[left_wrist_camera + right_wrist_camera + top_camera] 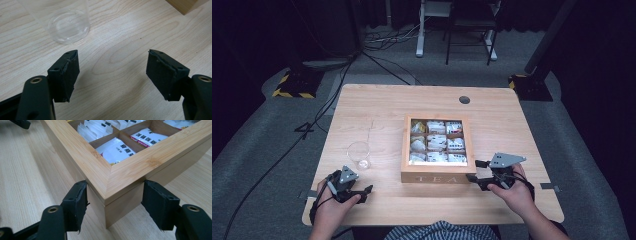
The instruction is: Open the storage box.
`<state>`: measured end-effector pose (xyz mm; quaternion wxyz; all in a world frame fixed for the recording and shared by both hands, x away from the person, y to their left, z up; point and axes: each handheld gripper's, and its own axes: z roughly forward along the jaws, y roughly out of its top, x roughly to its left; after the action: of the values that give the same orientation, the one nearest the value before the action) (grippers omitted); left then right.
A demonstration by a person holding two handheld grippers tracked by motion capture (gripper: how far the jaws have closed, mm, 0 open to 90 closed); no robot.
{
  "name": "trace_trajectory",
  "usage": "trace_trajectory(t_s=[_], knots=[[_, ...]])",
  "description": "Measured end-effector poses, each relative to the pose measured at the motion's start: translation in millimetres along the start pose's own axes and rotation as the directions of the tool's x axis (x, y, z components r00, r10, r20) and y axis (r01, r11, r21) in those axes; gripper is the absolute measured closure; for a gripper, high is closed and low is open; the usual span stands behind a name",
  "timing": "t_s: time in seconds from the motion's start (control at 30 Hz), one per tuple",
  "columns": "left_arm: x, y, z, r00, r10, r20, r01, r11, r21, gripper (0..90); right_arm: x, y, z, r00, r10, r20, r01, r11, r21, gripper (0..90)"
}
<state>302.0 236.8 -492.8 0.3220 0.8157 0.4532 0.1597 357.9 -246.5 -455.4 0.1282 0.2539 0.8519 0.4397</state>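
Note:
A wooden tea box [437, 175] marked TEA stands open on the table, its compartments holding white tea sachets [437, 142]. My right gripper [474, 170] is at the box's near right corner. In the right gripper view, the right gripper [115, 200] straddles that corner of the box [82, 157], one pad against each side wall, with sachets [117, 150] behind the rim. My left gripper [365, 193] rests low near the table's front left, open and holding nothing. Seen in the left gripper view, the left gripper [112, 70] has bare wood between its jaws.
A clear empty plastic cup [359, 155] stands left of the box, just ahead of the left gripper; its base [68, 26] is close above the left jaw. A cable hole [464, 99] sits near the wooden table's [377, 105] far edge. Cables and stands lie on the floor beyond.

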Motion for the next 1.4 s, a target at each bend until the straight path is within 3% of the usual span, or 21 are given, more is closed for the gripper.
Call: trace_trajectory(t_s=[0.23, 0.6, 0.7, 0.83, 1.17, 1.4], knots=[[-0.1, 0.3, 0.0, 1.0000, 0.005, 0.000, -0.005, 1.0000, 0.000, 27.1, 0.8, 0.3, -2.9, 1.0000, 0.008, -0.001, -0.008, 1.000, -0.006, 43.2], [-0.3, 0.9, -0.4, 1.0000, -0.003, 0.005, 0.003, 1.0000, -0.004, 27.1, 1.9, 4.4, -5.8, 0.9999, 0.001, 0.016, -0.001, 1.000, -0.001, 43.7], [-0.3, 1.5, -1.0, 1.0000, -0.001, 0.005, 0.001, 1.0000, -0.002, 27.1, 2.8, 6.3, -7.6, 0.9994, -0.011, 0.033, 0.011, 1.000, -0.004, 42.6], [-1.1, 2.5, -0.5, 1.0000, -0.005, 0.007, 0.005, 0.9999, -0.009, 27.0, 7.0, 10.8, -11.3, 0.9943, -0.074, 0.076, 0.075, 0.997, -0.012, 42.4], [-2.5, 7.9, -1.5, 0.9998, 0.006, 0.020, -0.006, 0.9998, -0.017, 26.7, 4.9, 23.6, -21.1, 0.9929, -0.080, 0.088, 0.085, 0.994, -0.066, 41.4], [-4.7, 7.6, -2.6, 0.9994, 0.009, 0.032, -0.008, 0.9997, -0.023, 26.8, 4.2, 33.9, -25.6, 0.9875, -0.105, 0.117, 0.116, 0.989, -0.092, 41.5]])
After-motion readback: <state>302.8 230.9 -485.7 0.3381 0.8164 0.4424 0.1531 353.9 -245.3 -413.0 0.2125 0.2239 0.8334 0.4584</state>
